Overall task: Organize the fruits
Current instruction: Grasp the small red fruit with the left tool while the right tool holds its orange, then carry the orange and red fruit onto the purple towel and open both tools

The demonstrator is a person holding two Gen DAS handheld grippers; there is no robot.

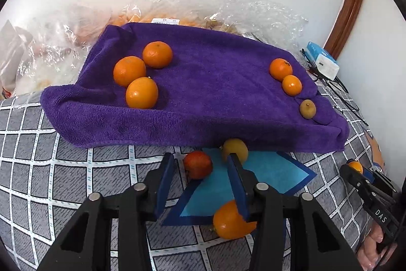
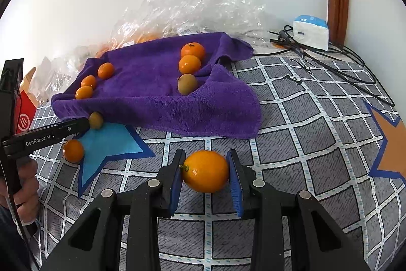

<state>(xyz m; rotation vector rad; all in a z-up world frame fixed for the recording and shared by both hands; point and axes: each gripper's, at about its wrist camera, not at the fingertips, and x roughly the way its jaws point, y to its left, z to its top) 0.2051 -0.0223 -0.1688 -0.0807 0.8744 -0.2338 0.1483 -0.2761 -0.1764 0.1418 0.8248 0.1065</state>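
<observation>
Towel [image 2: 157,103] front edge overhangs the bed [image 2: 304,144]; open checked cover right of it. My right gripper [image 2: 206,175] jaws clamp an orange [image 2: 205,171] before the towel. My left gripper [image 1: 200,184] jaws apart near a red fruit [image 1: 198,164] below the towel edge. Six fruits on towel. Handle reads "GenRobot.AI".

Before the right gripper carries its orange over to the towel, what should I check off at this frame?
1. Orange sits between right gripper fingers: ok.
2. Firm grip with both pads touching: cannot tell.
3. Purple towel has bare space between its two fruit rows: ok.
4. Left gripper open and empty, near the red fruit: ok.
5. Fruits off the towel: yellow fruit and another orange remain, not ok.
</observation>
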